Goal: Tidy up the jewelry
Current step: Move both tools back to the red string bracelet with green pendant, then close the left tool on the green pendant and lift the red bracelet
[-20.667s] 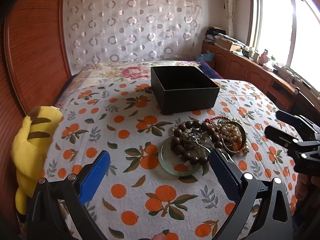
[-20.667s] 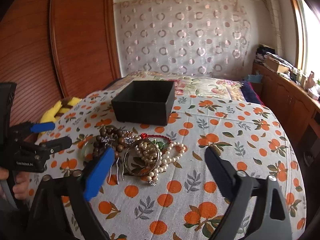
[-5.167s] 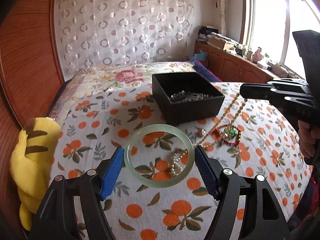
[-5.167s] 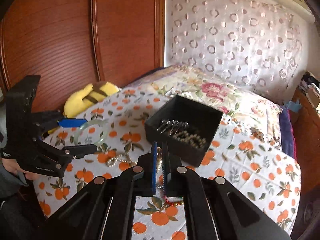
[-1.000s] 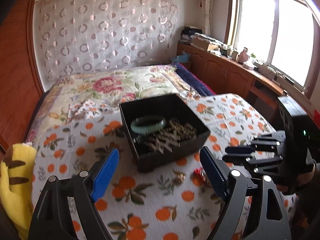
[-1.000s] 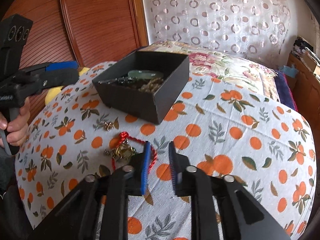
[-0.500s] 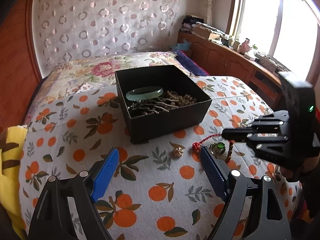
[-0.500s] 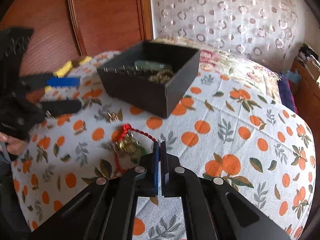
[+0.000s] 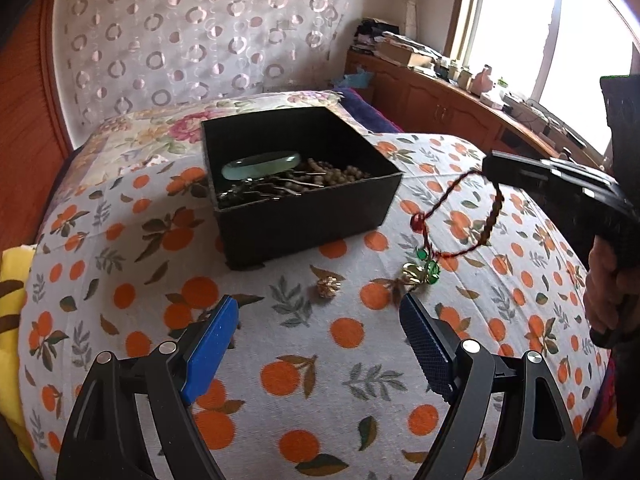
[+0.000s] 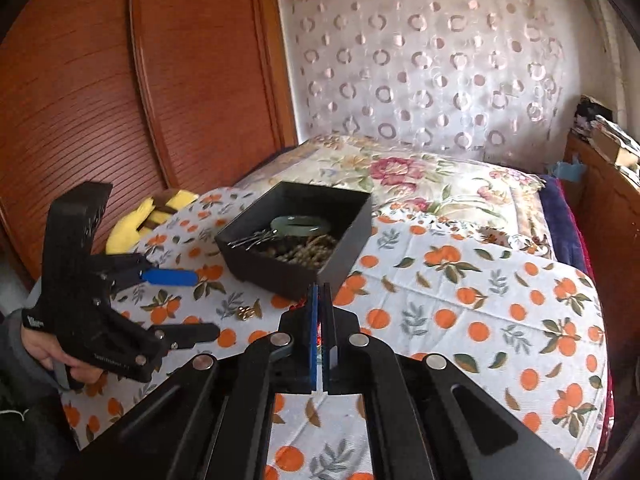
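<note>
1. Nearest the left wrist camera, the left gripper (image 9: 316, 316) hangs over the orange-print bedspread (image 9: 280, 360) on the near side of the black box (image 9: 304, 204), its blue pads spread wide with nothing between them, apparently kept free for the next pickup.

2. Just beyond those pads, on the cloth short of the black box's near wall, lies a small gold trinket (image 9: 328, 286), not yet collected; judged by its place between the spread pads, it looks like the left gripper's likely target.

3. To the right of the black box's near corner, the right gripper (image 10: 320, 292) is clenched on a red braided cord bracelet (image 9: 460, 216), pinching it at the top so the loop hangs free and the gold and green charms (image 9: 420, 270) dangle low near the bedspread; whether they touch it cannot be told.

4. At centre, the black box stands open on the bedspread, already holding a pale green bangle (image 9: 260, 164) propped on a tangle of beads and silver hairpins, which suggests most of the sorting is done.

5. Behind the black box, a floral quilt (image 9: 168, 132) and circle-patterned curtain (image 9: 208, 40) close the scene.
</note>
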`<state>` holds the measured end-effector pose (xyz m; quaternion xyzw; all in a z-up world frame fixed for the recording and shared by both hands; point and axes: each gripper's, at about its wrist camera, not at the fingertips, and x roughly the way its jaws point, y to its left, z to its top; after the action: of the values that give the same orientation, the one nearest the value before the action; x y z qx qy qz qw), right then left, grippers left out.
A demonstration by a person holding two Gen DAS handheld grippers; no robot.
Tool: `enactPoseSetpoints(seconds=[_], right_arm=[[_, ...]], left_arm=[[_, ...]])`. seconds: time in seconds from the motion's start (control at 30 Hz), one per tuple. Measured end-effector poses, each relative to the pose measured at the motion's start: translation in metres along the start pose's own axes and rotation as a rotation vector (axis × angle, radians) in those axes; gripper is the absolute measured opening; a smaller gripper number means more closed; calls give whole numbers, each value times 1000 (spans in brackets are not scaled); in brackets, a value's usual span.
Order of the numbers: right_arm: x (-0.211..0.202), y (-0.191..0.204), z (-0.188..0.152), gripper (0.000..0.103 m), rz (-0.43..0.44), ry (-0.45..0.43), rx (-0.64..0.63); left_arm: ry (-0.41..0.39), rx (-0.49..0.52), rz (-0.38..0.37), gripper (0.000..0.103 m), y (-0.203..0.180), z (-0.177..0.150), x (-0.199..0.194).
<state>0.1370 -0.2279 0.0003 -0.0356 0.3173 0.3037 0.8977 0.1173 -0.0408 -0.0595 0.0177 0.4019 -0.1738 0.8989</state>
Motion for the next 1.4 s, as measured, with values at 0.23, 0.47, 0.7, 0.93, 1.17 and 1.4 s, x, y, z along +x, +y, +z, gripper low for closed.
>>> enactPoseSetpoints(seconds=[0.23,0.47,0.7,0.93,1.17,1.4], right_arm=[[-6,-30,-10,2,-78,5,60],[-5,-65,-34,2,-214,57,105],[1,-88,-56,2,-239,114,158],[6,-93,-63,2,-227,139,179],[8,-93,-63,2,-226,148,183],[8,-93,-63,2,-225,150,183]], left_arm=[[22,50,-28,79,-20,7,8],[45,100,-51,79,-42,16,19],[62,168,-83,79,-74,25,34],[97,191,-135,53,-93,37,55],[129,163,-160,33,-94,44,74],[130,196,-157,12,-101,42,75]])
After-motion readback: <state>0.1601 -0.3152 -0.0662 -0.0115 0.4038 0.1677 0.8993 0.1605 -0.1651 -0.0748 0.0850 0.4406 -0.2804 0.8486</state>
